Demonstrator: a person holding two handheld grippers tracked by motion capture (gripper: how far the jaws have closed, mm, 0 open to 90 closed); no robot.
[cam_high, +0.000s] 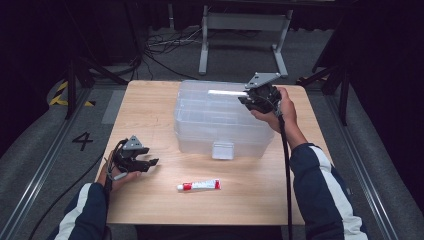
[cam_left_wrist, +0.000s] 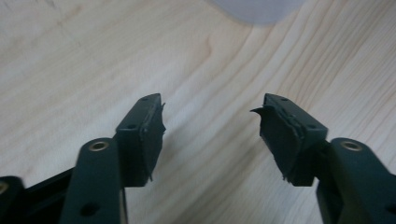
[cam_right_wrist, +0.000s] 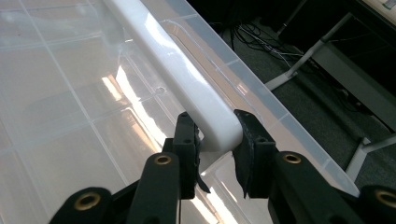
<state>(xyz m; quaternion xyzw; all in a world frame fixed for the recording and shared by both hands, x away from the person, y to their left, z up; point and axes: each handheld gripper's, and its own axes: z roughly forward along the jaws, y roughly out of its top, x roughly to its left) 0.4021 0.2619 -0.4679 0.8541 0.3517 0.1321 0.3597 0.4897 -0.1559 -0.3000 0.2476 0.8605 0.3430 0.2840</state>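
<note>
Your right claw (cam_high: 248, 96) is clamped on the white handle (cam_right_wrist: 187, 88) on top of the clear plastic box (cam_high: 200, 125). In the right gripper view both pads press the rounded end of that handle, one on each side. The box sits at the middle-back of the wooden counter (cam_high: 150, 110), lid down, its front latch (cam_high: 223, 150) facing you. The handle runs along the lid near the box's far right edge.

Your left claw (cam_high: 151, 163) is over the near-left part of the counter, well apart from the box, pointing right. In the left gripper view its jaws stand apart with nothing between them, just bare wood under them; a corner of the box shows blurred at the top.

A small white tube with red ends (cam_high: 199, 185) lies flat on the counter in front of the box, near the latch, between your two forearms, touched by neither claw.
</note>
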